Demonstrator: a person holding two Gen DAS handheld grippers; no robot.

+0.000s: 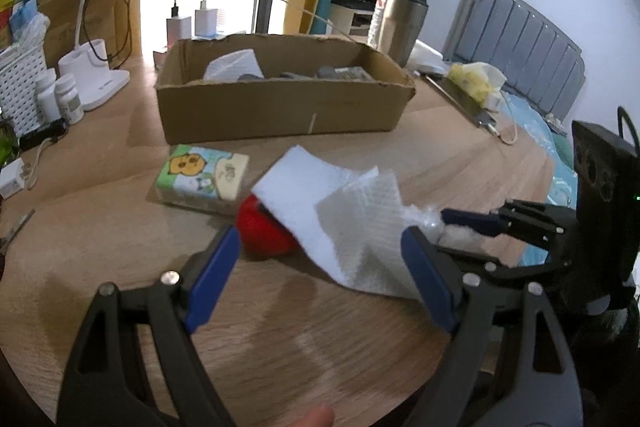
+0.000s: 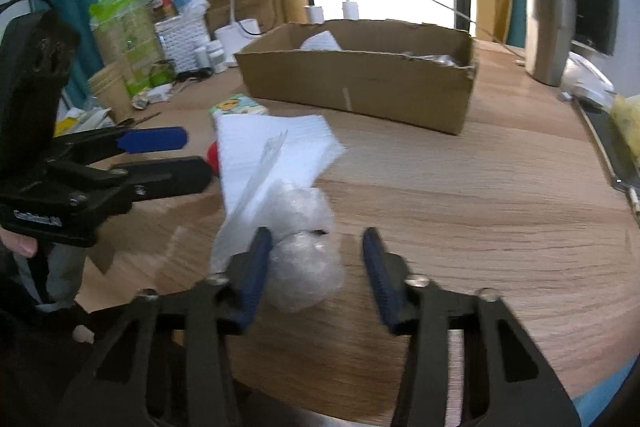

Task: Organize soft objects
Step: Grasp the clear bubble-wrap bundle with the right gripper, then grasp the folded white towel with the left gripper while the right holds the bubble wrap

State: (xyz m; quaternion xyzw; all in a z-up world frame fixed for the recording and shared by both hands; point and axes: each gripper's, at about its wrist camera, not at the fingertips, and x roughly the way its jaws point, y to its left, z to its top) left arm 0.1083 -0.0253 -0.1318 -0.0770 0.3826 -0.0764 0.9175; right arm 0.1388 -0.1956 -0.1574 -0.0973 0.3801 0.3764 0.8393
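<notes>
A white foam sheet (image 1: 320,203) lies on the wooden table over a red soft ball (image 1: 260,231); it also shows in the right wrist view (image 2: 276,147). A crumpled clear bubble-wrap wad (image 2: 304,263) lies at the sheet's near end. A tissue pack (image 1: 204,175) lies behind the ball. The cardboard box (image 1: 280,107) holds a white sheet and grey items. My left gripper (image 1: 320,267) is open around the sheet and ball. My right gripper (image 2: 316,267) is open around the bubble wrap.
A desk lamp base (image 1: 96,75), pill bottles (image 1: 68,99) and a white basket (image 1: 16,83) stand at the left. A steel tumbler (image 2: 548,31) and a water bottle (image 1: 384,7) stand behind the box. A yellow cloth on a tablet (image 1: 476,83) lies at the right.
</notes>
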